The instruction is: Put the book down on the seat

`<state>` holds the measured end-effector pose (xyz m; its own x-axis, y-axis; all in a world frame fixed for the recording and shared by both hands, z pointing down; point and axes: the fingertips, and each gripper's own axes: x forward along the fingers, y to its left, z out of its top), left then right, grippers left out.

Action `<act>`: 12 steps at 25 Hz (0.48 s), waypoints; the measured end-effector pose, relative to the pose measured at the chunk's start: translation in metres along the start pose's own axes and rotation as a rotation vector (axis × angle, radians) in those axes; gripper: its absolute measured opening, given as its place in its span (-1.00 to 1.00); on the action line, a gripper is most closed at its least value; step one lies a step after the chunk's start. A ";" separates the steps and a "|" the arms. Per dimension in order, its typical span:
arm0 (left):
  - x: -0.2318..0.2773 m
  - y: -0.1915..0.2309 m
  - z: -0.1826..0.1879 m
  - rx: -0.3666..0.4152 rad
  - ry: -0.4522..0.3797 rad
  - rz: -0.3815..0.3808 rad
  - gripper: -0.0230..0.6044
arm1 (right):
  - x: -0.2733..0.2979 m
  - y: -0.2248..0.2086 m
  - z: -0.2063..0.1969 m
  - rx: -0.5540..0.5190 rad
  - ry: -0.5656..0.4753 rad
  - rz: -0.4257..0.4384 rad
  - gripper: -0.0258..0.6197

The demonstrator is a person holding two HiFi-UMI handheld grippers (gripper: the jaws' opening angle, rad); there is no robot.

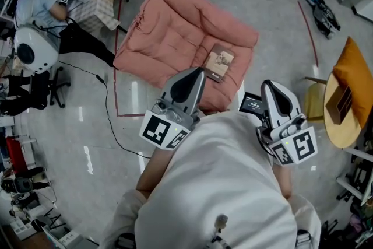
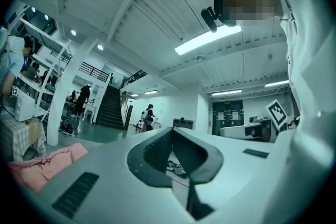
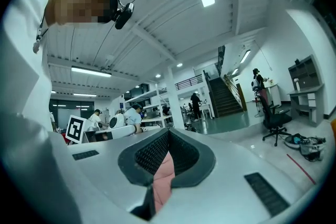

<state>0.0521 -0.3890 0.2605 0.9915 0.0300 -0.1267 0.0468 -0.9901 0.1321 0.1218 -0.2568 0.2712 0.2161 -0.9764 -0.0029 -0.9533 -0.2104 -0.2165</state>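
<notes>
One book (image 1: 219,62) lay on one pink cushion seat (image 1: 169,32); near it, left gripper (image 1: 197,74) and right gripper (image 1: 271,88) were clenched, empty.

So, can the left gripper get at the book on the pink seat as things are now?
Probably yes. The book lies flat and uncovered on the pink seat, with nothing between it and the left gripper. The jaws are together, so they must open first.

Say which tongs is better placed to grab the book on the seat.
Left, likely: the left tongs end beside the book on the pink seat; the right tongs sit farther off. Both shut, empty.
</notes>
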 end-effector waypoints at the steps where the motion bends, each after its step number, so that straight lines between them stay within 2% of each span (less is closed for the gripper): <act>1: 0.000 0.000 0.000 0.001 0.000 0.005 -0.90 | 0.001 -0.001 0.000 0.000 0.002 0.005 -0.84; 12: 0.003 0.008 -0.005 -0.004 0.000 0.045 -0.90 | 0.016 -0.009 -0.009 0.003 0.041 0.045 -0.84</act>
<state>0.0562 -0.3967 0.2659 0.9926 -0.0147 -0.1203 0.0024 -0.9899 0.1415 0.1317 -0.2712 0.2820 0.1645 -0.9860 0.0272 -0.9613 -0.1664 -0.2196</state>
